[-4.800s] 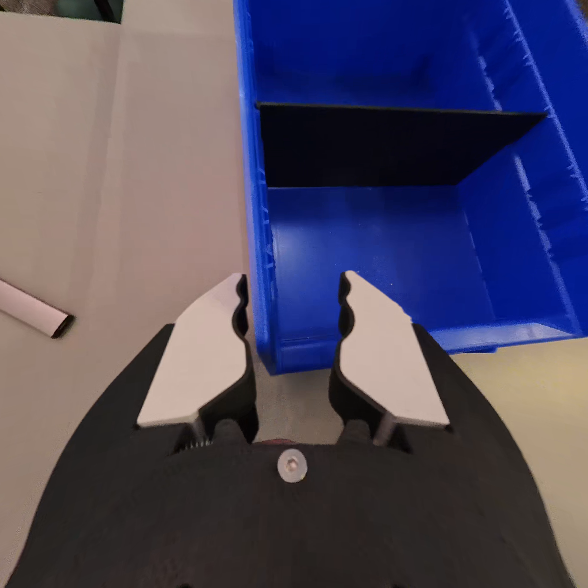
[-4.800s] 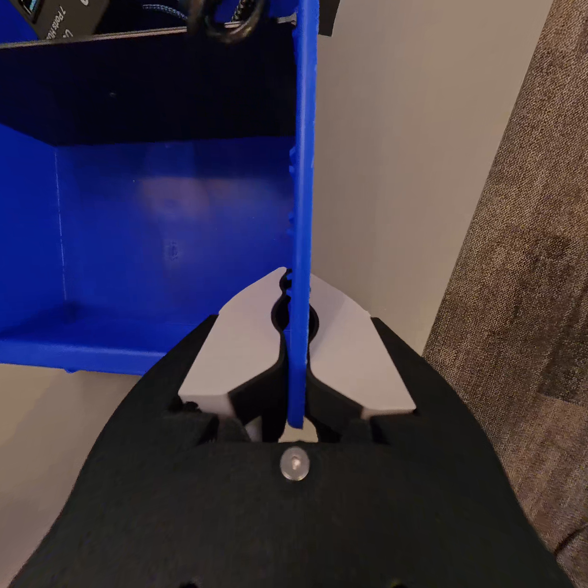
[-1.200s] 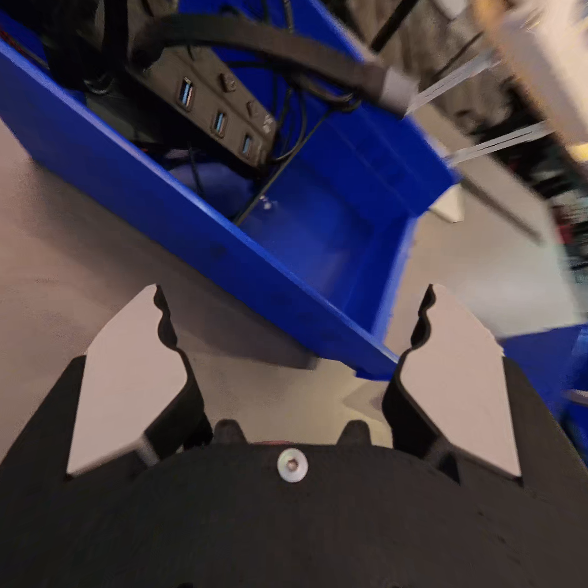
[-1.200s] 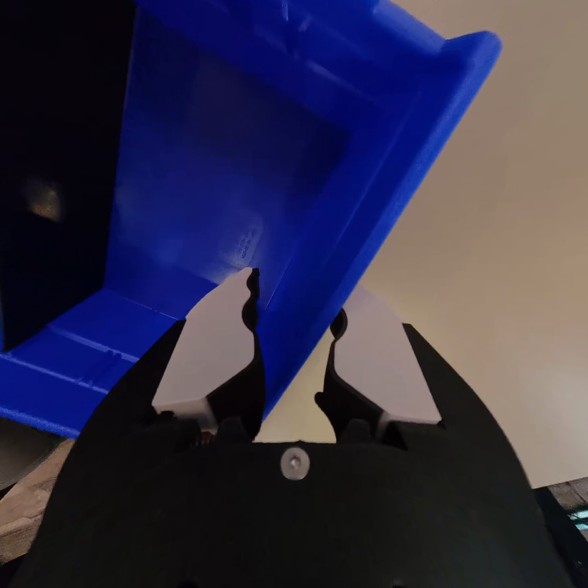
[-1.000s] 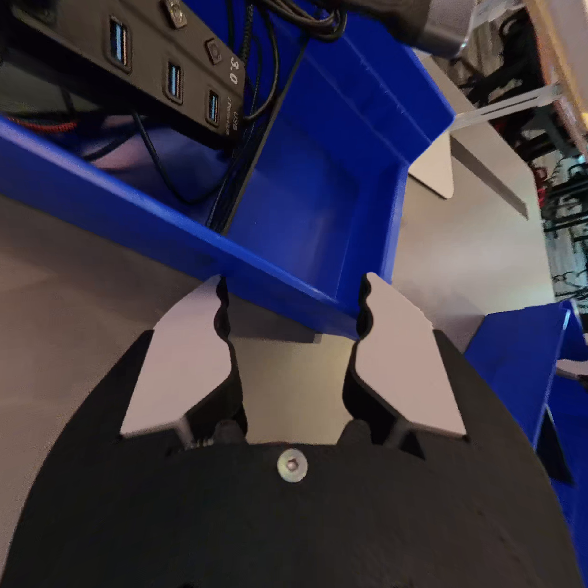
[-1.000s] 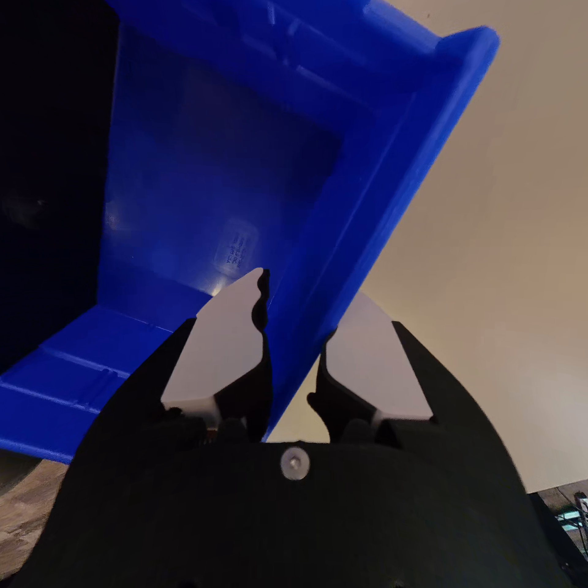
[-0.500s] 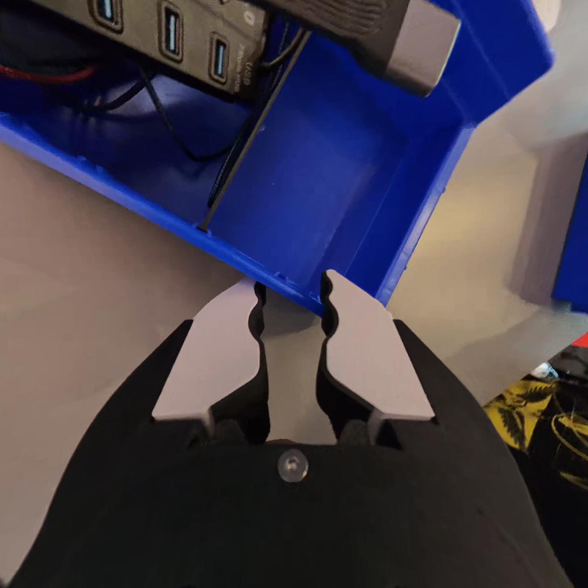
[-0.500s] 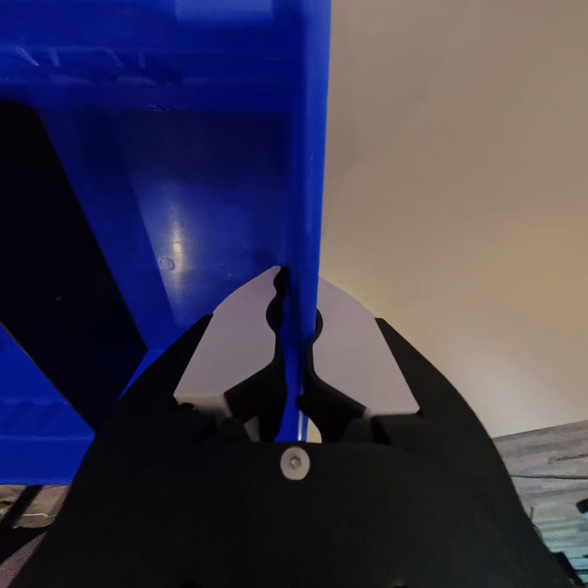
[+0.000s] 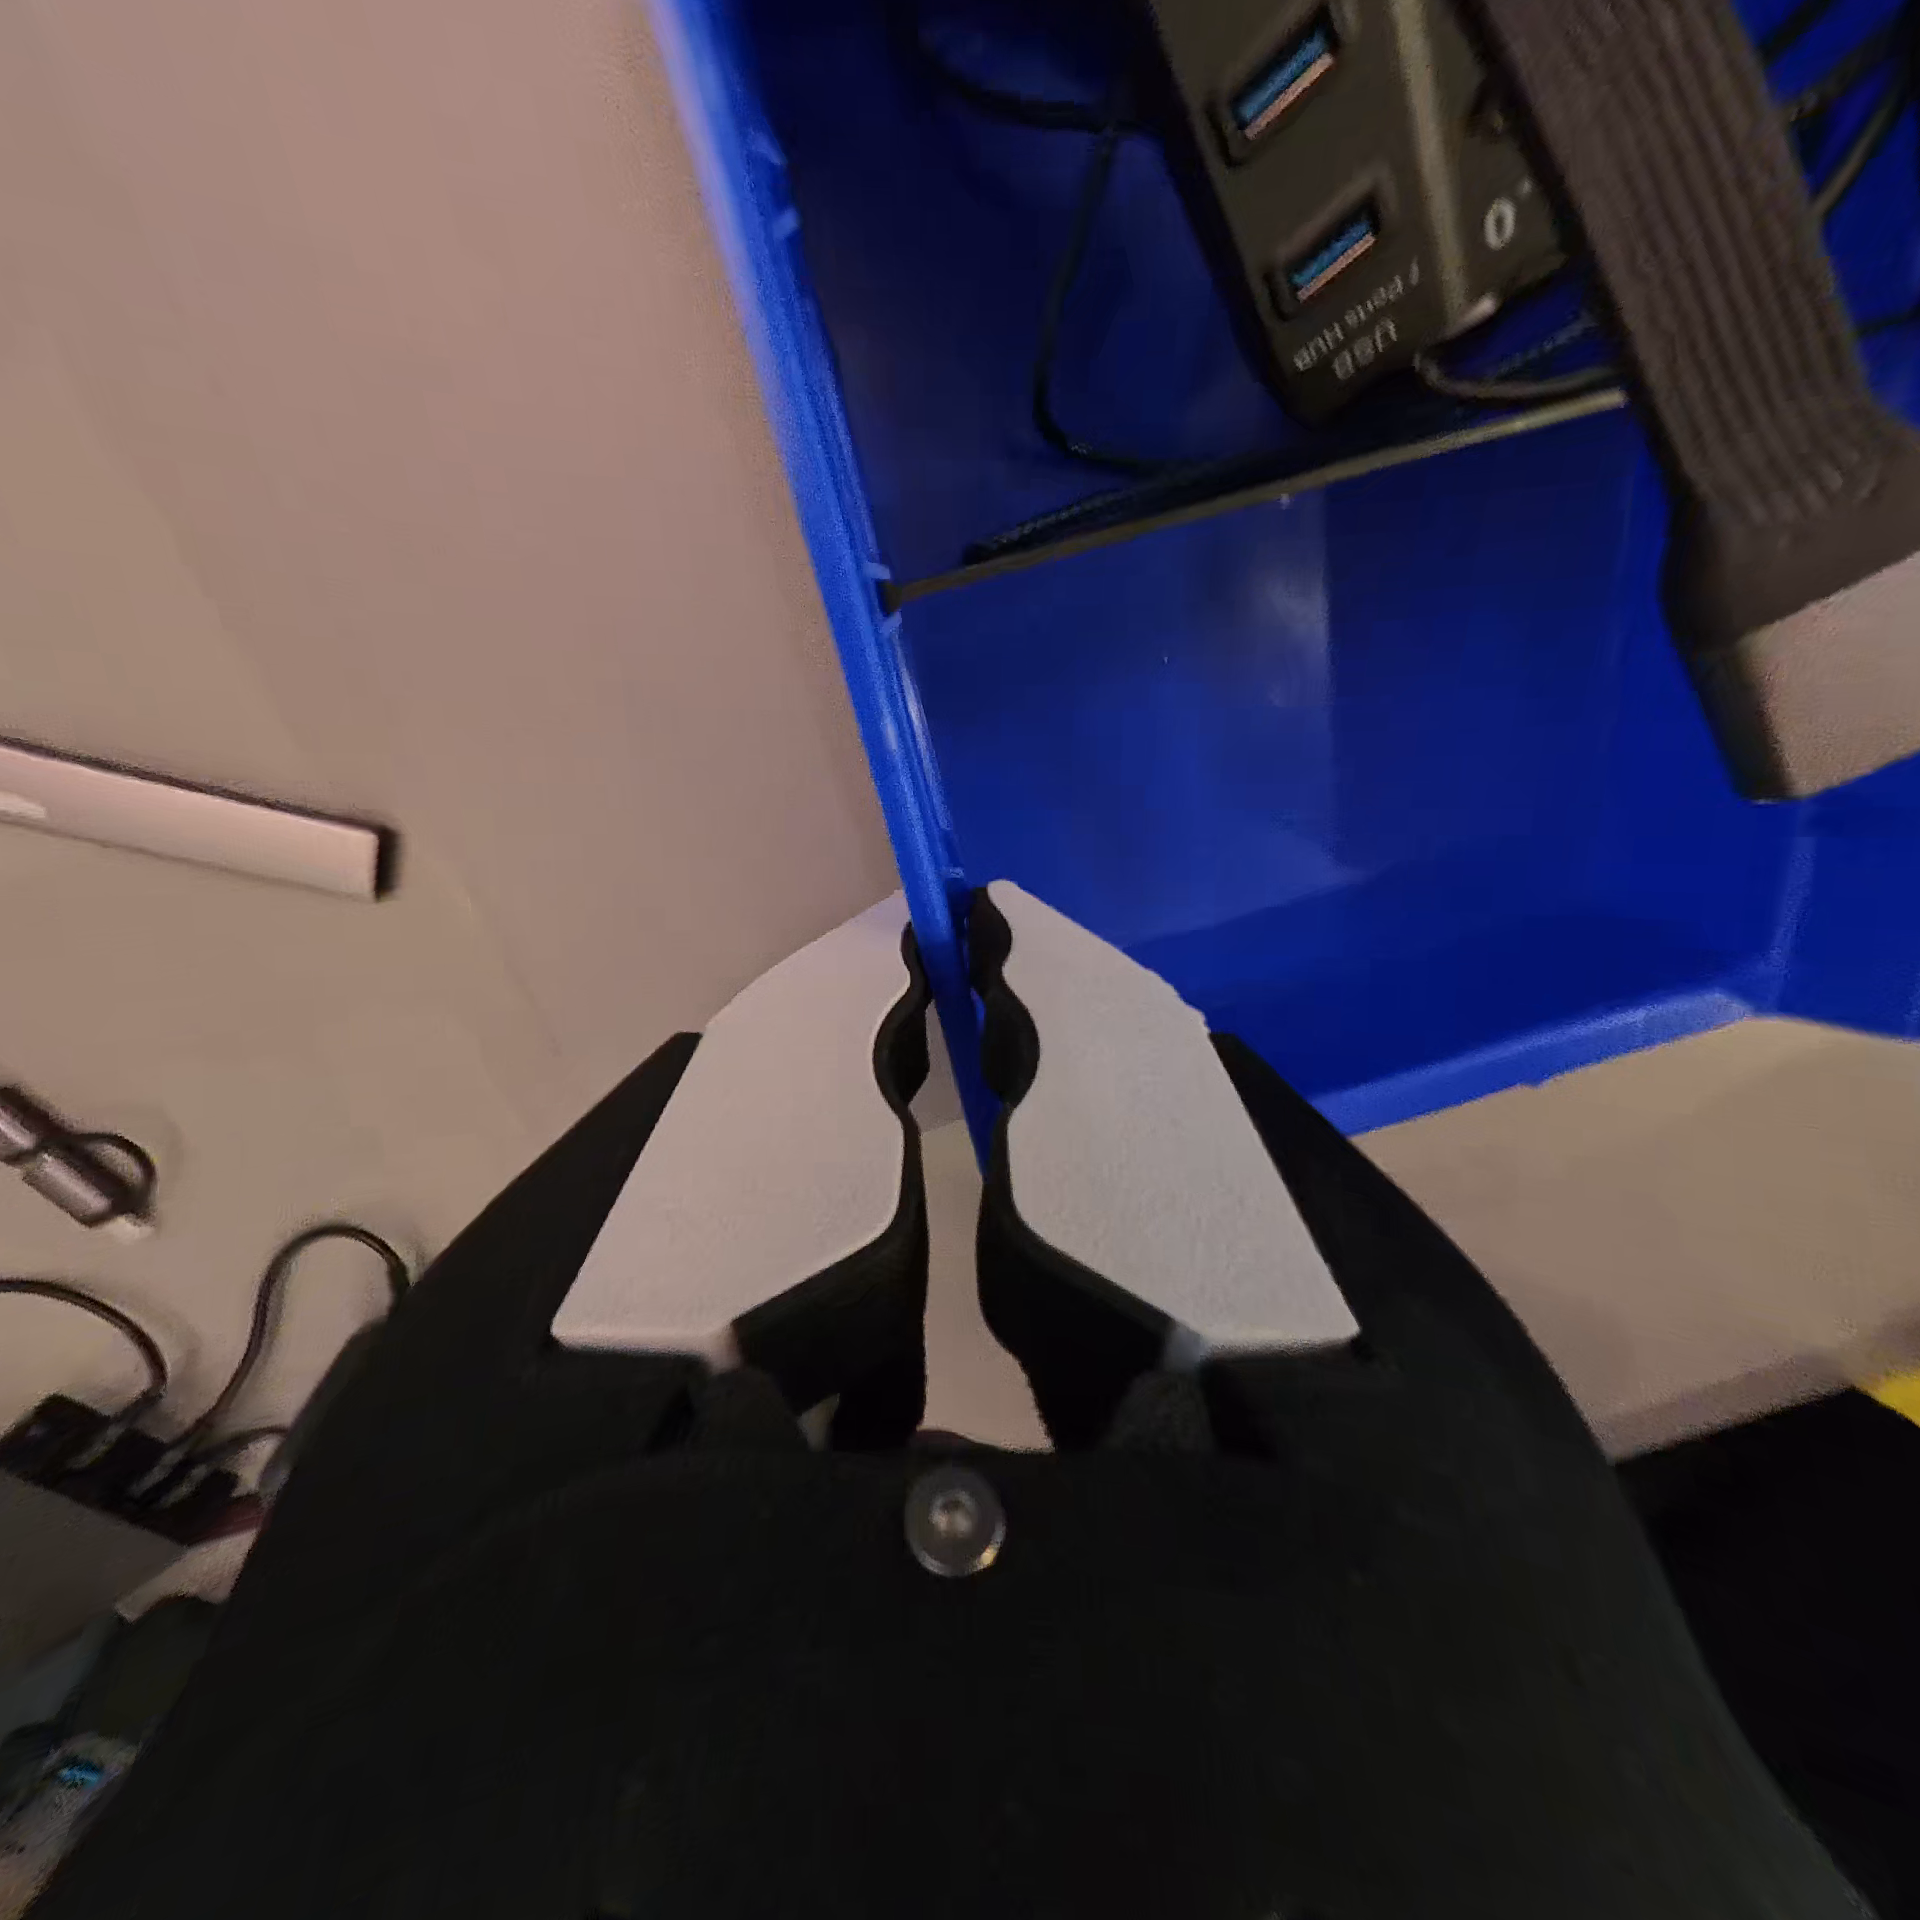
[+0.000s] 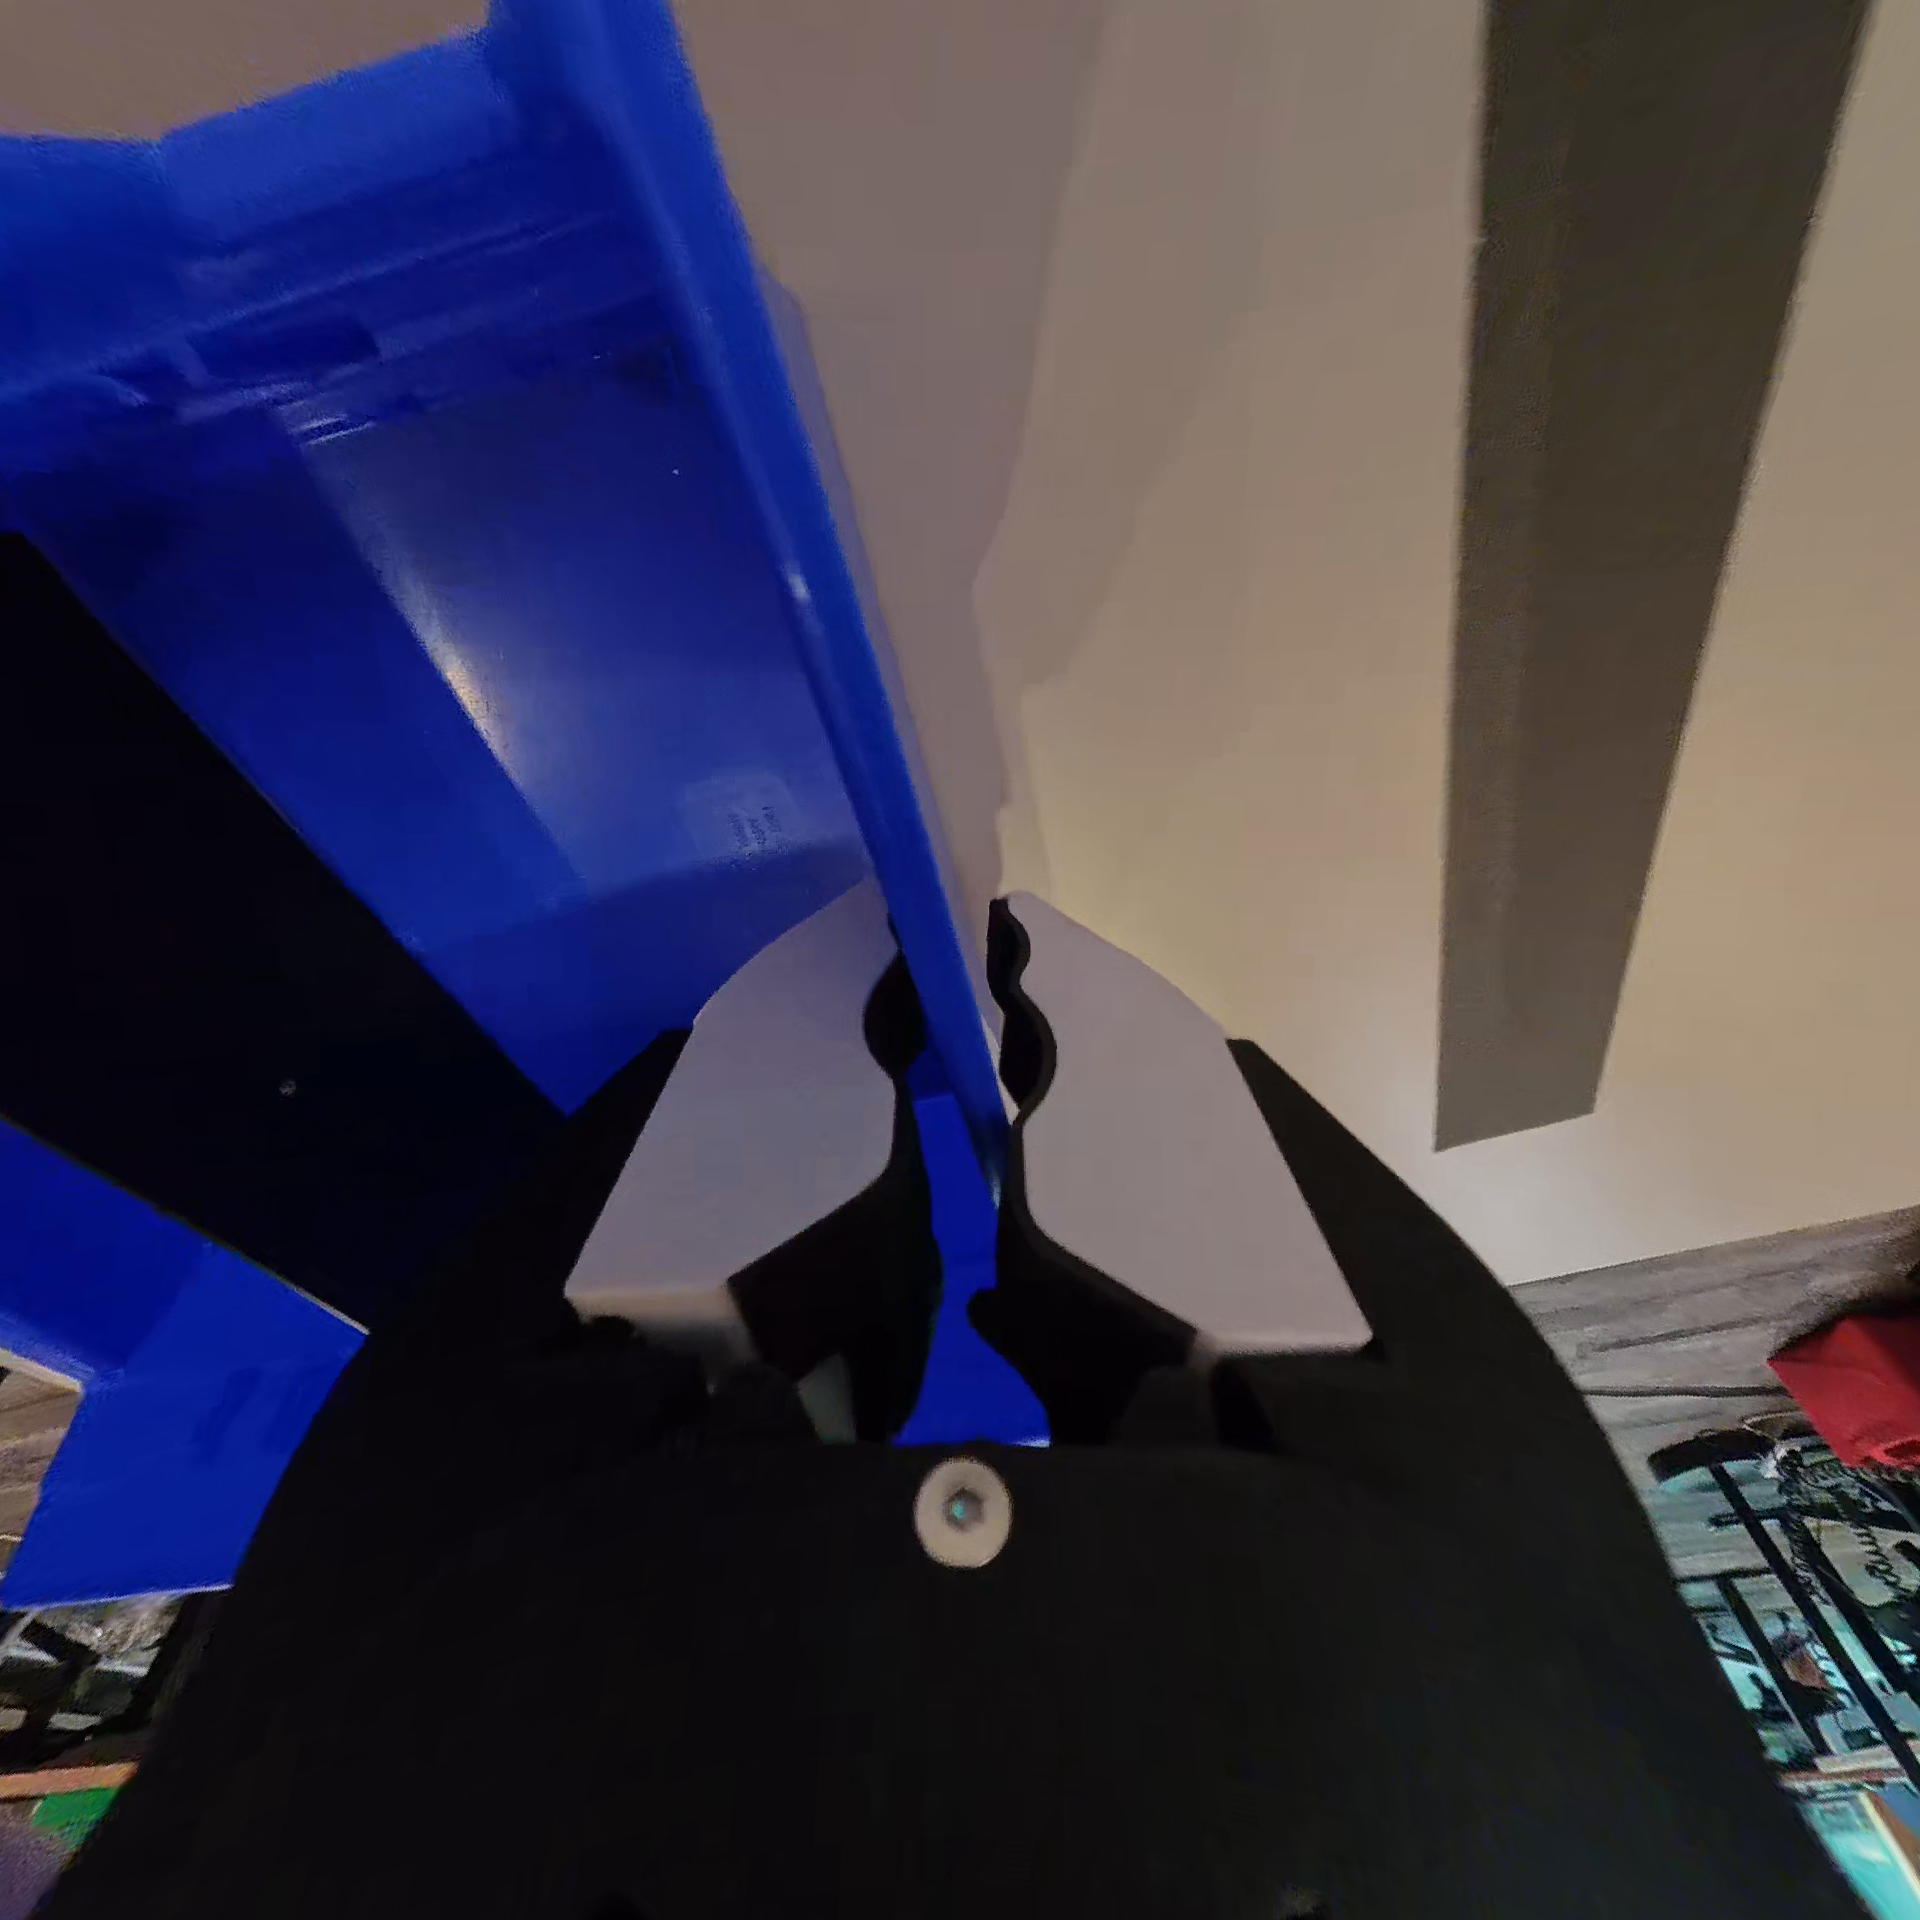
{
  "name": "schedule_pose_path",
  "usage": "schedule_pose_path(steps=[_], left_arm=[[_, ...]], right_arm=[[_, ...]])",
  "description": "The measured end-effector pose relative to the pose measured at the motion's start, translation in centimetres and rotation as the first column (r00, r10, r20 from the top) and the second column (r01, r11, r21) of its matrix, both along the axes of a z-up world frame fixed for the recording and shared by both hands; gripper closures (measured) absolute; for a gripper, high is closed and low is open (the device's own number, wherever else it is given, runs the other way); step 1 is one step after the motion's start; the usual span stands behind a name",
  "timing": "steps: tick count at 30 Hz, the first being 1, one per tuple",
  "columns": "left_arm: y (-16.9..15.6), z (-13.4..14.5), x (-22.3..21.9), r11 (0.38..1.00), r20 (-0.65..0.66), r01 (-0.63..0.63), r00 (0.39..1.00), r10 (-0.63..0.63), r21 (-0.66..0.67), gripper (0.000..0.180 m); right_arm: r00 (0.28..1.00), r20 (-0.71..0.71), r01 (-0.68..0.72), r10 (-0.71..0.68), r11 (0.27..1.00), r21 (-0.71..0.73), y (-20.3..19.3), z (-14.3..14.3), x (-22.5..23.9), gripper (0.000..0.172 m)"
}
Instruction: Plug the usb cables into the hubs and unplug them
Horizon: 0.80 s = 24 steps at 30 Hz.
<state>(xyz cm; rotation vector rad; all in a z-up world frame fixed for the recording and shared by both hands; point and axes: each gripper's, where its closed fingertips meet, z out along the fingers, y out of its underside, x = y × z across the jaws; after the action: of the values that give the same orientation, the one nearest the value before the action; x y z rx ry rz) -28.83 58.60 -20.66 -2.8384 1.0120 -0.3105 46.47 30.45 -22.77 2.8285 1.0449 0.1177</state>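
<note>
Left wrist view, left gripper (image 9: 951, 935) clamping blue bin (image 9: 1351, 727) side wall near its front corner, right gripper (image 10: 951, 966) gripping opposite wall.

Hub (image 9: 1340, 197) in bin (image 9: 1351, 790), behind divider (image 9: 1247, 499).

The blue bin (image 9: 1351, 748) looks like glossy moulded plastic with a thin matt black divider (image 9: 1247, 488) across it. Inside it, the black USB hub (image 9: 1351, 208) has a smooth satin plastic shell. Beside the bin, the tabletop (image 9: 416, 416) is smooth, matt beige.
</note>
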Motion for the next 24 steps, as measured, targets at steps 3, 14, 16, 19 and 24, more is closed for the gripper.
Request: schedule_pose_path(steps=[3,14,16,19,24], left_arm=[[1.5,0.0,0.1,0.999,-0.045,0.044,0.998,-0.044,-0.004,0.175],[5.9,0.0,0.0,1.000,-0.100,0.023,0.995,-0.021,0.016,0.176],[5.9,0.0,0.1,1.000,-0.089,-0.018,0.996,0.019,0.013,0.175],[5.6,0.0,0.2,0.997,-0.053,-0.061,0.997,0.063,0.041,0.175],[4.0,0.0,0.3,0.982,0.030,-0.169,0.985,0.167,0.082,0.175]], right_arm=[[1.000,-0.007,0.006,-0.006,1.000,0.002,1.8,0.0,1.7,0.162],[0.999,0.023,-0.045,0.046,0.999,-0.007,7.6,0.0,7.3,0.160],[0.997,0.041,-0.070,0.071,0.997,-0.013,8.6,0.0,7.8,0.159],[0.994,0.059,-0.093,0.094,0.995,-0.029,9.6,0.0,8.3,0.160],[0.994,0.065,-0.083,0.083,0.996,-0.015,11.1,0.0,9.2,0.158]])
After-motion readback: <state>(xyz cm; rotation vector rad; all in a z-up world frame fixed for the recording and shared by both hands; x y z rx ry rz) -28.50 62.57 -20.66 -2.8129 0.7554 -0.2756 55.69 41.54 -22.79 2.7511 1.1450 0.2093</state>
